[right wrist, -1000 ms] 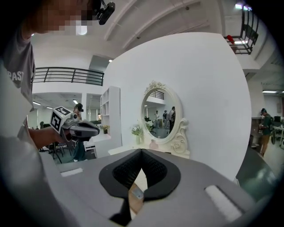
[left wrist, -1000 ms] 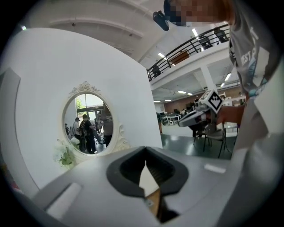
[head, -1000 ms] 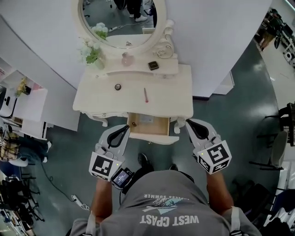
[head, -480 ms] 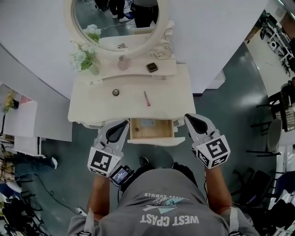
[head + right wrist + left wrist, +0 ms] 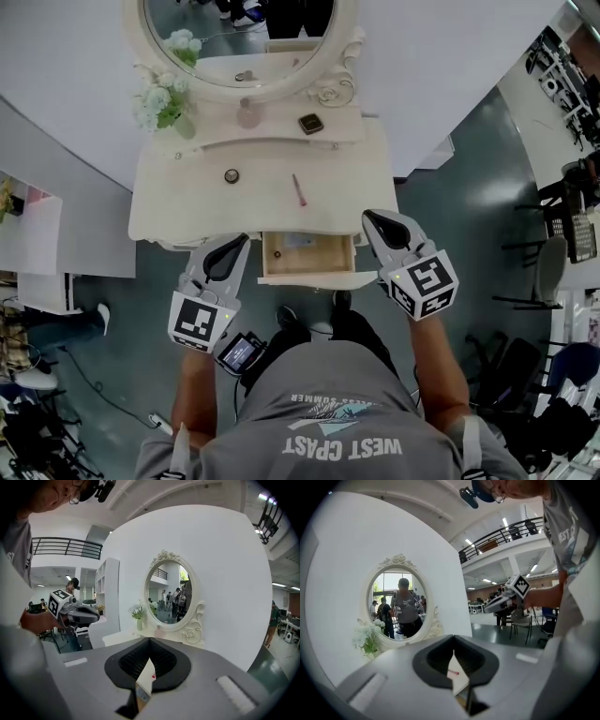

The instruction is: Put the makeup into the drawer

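Observation:
On the cream dressing table [image 5: 178, 202] lie a thin pink makeup stick [image 5: 298, 190] and a small round pot [image 5: 232, 175]. A dark compact [image 5: 311, 123] and a pale bottle [image 5: 247, 114] stand on the raised shelf under the mirror. The wooden drawer [image 5: 307, 255] is pulled open at the table's front. My left gripper [image 5: 240, 240] [image 5: 453, 638] hangs shut and empty just left of the drawer. My right gripper [image 5: 369, 217] [image 5: 149, 640] is shut and empty at the drawer's right corner. Through each pair of jaws a sliver of table with the pink stick [image 5: 453, 672] shows.
An oval mirror [image 5: 239, 37] and a vase of white flowers [image 5: 159, 103] stand at the table's back. A white cabinet [image 5: 37, 234] is to the left. Chairs and dark racks [image 5: 562, 234] stand to the right across the grey-green floor.
Both grippers have moved forward toward the table and now flank the open drawer. The person has stepped closer. Nothing on the table has moved.

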Demonstrator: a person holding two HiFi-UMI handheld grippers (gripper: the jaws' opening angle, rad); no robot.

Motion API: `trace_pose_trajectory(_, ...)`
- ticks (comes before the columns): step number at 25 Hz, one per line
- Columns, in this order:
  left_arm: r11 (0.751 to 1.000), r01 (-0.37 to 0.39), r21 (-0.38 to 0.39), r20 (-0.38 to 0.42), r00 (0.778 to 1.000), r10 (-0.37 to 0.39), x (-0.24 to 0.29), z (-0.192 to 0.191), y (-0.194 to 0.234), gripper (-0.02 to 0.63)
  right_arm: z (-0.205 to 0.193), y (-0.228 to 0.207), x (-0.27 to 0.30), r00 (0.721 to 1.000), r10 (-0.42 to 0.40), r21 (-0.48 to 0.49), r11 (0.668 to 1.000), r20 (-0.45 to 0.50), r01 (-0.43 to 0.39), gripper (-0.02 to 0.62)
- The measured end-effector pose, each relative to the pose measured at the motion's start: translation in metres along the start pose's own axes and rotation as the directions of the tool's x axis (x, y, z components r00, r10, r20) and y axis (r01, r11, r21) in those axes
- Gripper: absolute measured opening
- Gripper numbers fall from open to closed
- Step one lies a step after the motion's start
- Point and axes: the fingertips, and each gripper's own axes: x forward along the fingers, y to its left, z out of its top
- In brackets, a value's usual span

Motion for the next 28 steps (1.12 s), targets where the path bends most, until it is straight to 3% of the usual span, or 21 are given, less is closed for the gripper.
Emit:
trace_pose_trajectory(13,0.989,-0.129,-0.075,-0.089,0.989,0.122,0.008,-0.051,0.026,0.002,-0.041,-0.01,0.09,0.986,0.128,-0.003,0.992,-0.102,-0.129,0.005)
trace_pose_trajectory(28,0.966,-0.2,-0.166,-0.2,0.966,0.165,0.028,-0.127,0.04,0.002,-0.119,-0.017,0.207,0.951,0.212,0.035,0.977,-0.225,-0.21,0.032)
